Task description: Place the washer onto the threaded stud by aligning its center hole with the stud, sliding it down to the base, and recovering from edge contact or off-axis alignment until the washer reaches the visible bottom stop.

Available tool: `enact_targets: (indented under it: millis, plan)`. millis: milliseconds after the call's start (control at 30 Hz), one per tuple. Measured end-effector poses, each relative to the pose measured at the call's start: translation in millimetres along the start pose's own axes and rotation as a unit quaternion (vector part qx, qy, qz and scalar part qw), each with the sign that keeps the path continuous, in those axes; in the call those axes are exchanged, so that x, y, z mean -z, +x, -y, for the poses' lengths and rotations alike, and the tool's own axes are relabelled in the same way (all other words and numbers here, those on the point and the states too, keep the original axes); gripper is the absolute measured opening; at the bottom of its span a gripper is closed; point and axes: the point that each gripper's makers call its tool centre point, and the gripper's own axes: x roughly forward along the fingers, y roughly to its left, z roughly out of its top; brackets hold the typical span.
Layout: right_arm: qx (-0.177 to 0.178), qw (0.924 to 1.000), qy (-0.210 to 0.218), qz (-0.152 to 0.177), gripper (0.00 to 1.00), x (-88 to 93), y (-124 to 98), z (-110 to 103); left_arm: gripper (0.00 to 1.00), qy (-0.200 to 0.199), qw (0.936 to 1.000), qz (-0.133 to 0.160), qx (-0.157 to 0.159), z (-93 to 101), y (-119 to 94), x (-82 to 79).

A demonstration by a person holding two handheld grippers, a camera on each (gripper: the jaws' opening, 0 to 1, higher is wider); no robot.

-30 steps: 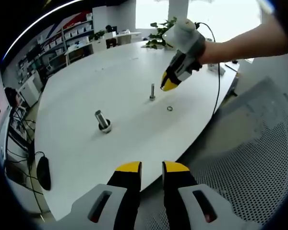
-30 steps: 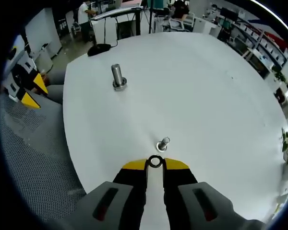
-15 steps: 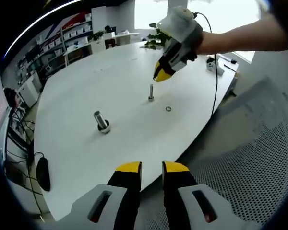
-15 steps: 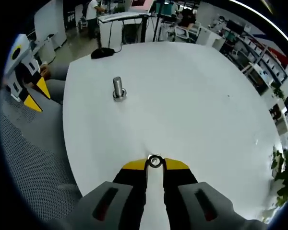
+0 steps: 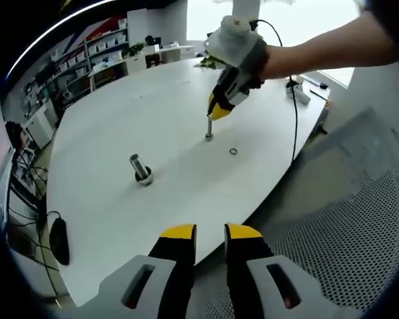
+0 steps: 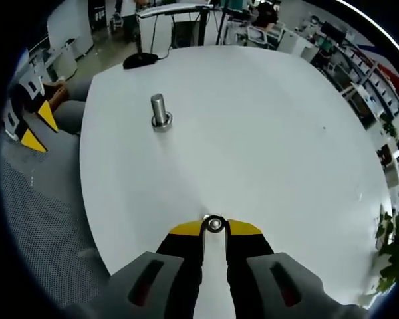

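Observation:
A thin threaded stud (image 5: 209,128) stands upright on the white table (image 5: 153,106). My right gripper (image 5: 216,113) hangs directly over the stud's top, held by a person's hand. It is shut on a small metal washer (image 6: 215,224), held by its edges between the yellow fingertips (image 6: 186,230), and the stud's top shows through the washer's hole. A second washer (image 5: 233,151) lies loose on the table to the right of the stud. My left gripper (image 5: 211,232) hovers off the table's near edge, its jaws a narrow gap apart with nothing between them.
A thicker stud with a collar (image 5: 141,168) (image 6: 159,111) stands further left. A black mouse (image 5: 60,239) lies at the table's edge. A cable (image 5: 296,119) trails from the right gripper. A grey mesh chair (image 5: 346,219) sits beside the table.
My right gripper has carried the washer leftward, from beside the thin stud to directly above its top. The left gripper has stayed put.

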Motion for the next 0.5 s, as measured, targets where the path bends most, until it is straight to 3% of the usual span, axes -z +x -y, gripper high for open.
enact_targets:
  millis: [500]
  plan:
    - [-0.013, 0.9991, 0.005, -0.039, 0.14, 11.2, 20.1, -1.1, 0.14, -0.001, 1.0000, -0.004, 0.004, 1.7, 1.0, 1.8]
